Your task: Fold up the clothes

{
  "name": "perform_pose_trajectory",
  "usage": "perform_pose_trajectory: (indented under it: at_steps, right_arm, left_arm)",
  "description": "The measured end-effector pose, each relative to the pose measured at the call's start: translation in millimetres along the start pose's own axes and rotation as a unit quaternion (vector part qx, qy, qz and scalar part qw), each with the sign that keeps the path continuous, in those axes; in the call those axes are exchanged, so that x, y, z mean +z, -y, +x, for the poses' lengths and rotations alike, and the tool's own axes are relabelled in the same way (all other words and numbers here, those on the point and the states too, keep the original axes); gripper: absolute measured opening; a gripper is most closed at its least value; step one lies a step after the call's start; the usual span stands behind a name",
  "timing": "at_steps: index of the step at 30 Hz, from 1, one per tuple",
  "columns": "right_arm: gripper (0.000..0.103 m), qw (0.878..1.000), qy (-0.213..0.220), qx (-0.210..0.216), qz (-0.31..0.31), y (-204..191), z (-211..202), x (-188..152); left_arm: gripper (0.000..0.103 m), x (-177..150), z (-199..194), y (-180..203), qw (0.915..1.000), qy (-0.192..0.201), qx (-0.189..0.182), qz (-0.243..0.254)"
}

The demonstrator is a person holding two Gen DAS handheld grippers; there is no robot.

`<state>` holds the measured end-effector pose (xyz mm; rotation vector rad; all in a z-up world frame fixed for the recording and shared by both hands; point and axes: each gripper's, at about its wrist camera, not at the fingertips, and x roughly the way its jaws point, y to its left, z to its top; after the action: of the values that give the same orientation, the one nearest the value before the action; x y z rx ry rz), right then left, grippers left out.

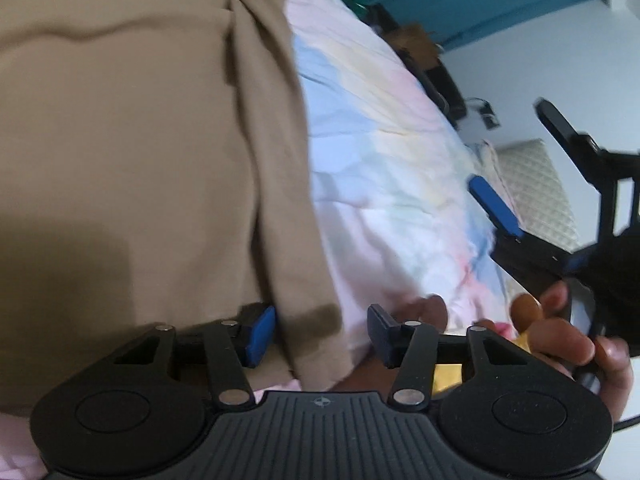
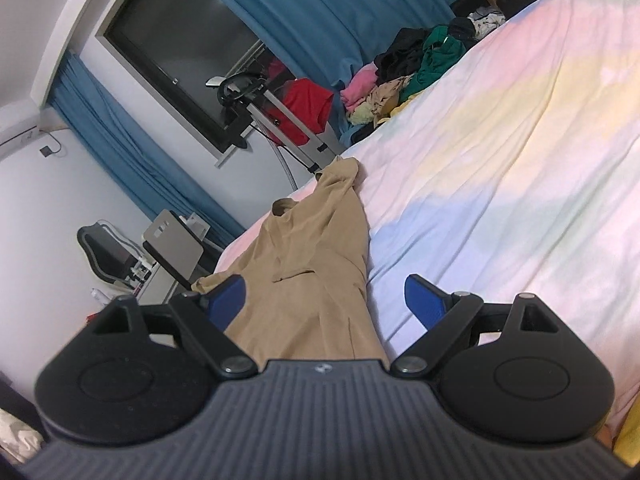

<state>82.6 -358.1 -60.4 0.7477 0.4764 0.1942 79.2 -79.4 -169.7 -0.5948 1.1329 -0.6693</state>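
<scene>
tan soft cotton garment (image 1: 132, 168) flat on pastel bed sheet (image 1: 384, 152) | left claw (image 1: 320, 334) half-closed astride its hem, not pinching | right claw (image 2: 324, 300) wide, empty | advice: bite fully before lifting

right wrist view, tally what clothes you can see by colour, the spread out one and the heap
tan: 2, the spread garment and one in the heap
pink: 1
green: 1
black: 1
pale yellow: 1
red, hanging by the window: 1
total: 7, though the heap may hide more
</scene>
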Motion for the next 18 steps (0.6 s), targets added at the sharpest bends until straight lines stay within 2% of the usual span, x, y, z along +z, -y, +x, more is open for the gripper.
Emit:
perform_pose_trajectory:
  at_steps: [1, 3, 6, 9, 13, 18]
  right_arm:
    - [0.088, 1.0, -0.001, -0.002, 0.001, 0.8, 0.2, 0.0]
    - [0.088, 1.0, -0.002, -0.006, 0.003, 2.1, 2.0, -0.5]
    - [0.088, 1.0, -0.004, -0.015, 0.002, 2.5, 4.5, -1.0]
    - [0.088, 1.0, -0.007, -0.021, -0.002, 2.4, 5.1, -1.9]
    - [0.088, 1.0, -0.009, -0.026, -0.008, 1.5, 4.5, -3.4]
    - [0.088, 0.999, -0.023, -0.031, -0.015, 1.7, 7.8, -7.2]
  left_arm:
    - [0.033, -1.6, 4.4, 0.0, 1.0, -0.004, 0.006, 0.005]
    - [0.017, -6.4, 7.2, 0.3, 0.9998, -0.013, 0.017, 0.006]
    - [0.002, -7.9, 3.6, -1.7, 0.9996, -0.009, 0.027, 0.005]
    - [0.001, -7.8, -11.3, 5.2, 0.9998, 0.01, 0.016, 0.008]
    - [0.001, -2.7, -51.3, 17.7, 0.999, 0.039, -0.018, 0.014]
    - [0.001, 4.6, -99.3, 21.2, 0.9967, 0.077, -0.022, 0.008]
